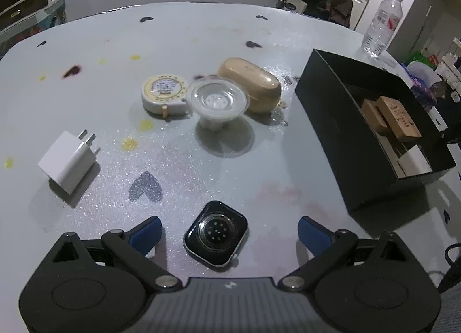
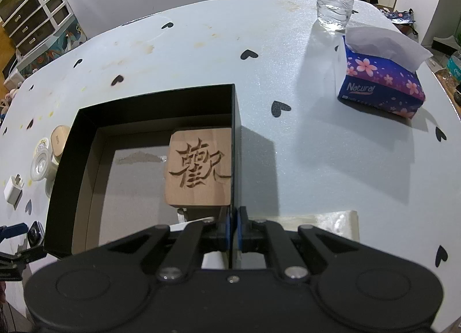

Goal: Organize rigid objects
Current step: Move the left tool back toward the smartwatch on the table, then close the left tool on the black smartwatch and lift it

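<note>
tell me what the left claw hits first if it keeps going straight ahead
Most likely the smartwatch body, lying back-up on the table between the open left claw fingers. Passing above it, the clear plastic cup sits next in line, though depth is hard to judge.

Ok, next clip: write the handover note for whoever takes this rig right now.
Left gripper: open, straddling the smartwatch body, which lies face down on the table; not gripped yet.
Right gripper: shut on the right wall of the black box, steadying it.
Done: carved wooden block in the box.
Left on the table: watch, white charger plug, tape measure, clear plastic cup, tan earbud case.
</note>
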